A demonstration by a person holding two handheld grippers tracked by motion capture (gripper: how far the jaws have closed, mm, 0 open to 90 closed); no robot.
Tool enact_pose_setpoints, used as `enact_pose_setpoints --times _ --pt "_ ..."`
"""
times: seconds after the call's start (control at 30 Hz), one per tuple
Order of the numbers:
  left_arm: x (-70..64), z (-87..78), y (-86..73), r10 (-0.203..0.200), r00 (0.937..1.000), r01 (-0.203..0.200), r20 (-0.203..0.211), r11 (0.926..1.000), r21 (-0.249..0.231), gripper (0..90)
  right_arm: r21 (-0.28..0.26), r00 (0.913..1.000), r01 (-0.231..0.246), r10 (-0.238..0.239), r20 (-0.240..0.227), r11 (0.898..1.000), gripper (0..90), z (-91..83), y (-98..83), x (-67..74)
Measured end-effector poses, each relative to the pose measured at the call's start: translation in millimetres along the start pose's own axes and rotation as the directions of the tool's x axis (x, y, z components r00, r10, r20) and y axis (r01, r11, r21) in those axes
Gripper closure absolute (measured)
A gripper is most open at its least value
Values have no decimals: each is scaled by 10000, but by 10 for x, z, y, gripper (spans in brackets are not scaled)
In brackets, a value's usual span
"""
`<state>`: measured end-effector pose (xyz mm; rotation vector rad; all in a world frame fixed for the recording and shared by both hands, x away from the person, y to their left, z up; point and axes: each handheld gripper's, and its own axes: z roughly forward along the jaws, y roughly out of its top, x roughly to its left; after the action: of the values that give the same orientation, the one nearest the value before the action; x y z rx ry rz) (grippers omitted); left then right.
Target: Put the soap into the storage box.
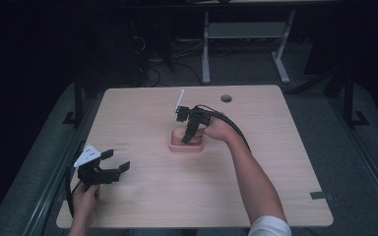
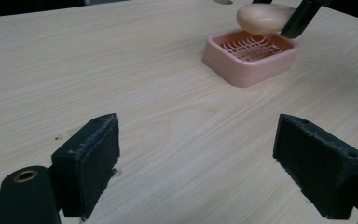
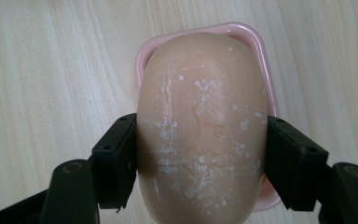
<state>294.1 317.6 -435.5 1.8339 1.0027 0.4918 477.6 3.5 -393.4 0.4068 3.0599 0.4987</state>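
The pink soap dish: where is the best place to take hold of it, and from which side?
Grip the pink soap dish across its two long outer walls, coming from above. The walls are straight and parallel, and the rim is raised; its slatted floor offers no hold. The soap hangs over it in the right claw.

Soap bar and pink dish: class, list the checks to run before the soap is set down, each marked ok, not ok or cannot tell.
1. Right tool grips the soap bar on both sides: ok.
2. Soap is above the pink dish: ok.
3. Dish grid free of other items: ok.
4. Soap already resting on the grid: not ok.
5. Left tool open, away from the dish: ok.
6. Soap's long side matches the dish's: cannot tell.
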Motion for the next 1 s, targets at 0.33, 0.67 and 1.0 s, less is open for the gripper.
enact_pose_setpoints --times 0.33,0.67,1.0 --pt "9 -4 -1 -7 10000 7 -1 10000 -54 143 231 9997 -160 164 -166 9996 319 112 10 -52" --pt "18 -10 -2 -59 10000 59 -14 10000 -77 143 311 9994 -270 276 -192 9992 318 147 -13 -102" --pt "20 -19 -1 -41 10000 41 -23 10000 -58 143 353 9996 -189 196 -187 9992 318 164 -21 -110"
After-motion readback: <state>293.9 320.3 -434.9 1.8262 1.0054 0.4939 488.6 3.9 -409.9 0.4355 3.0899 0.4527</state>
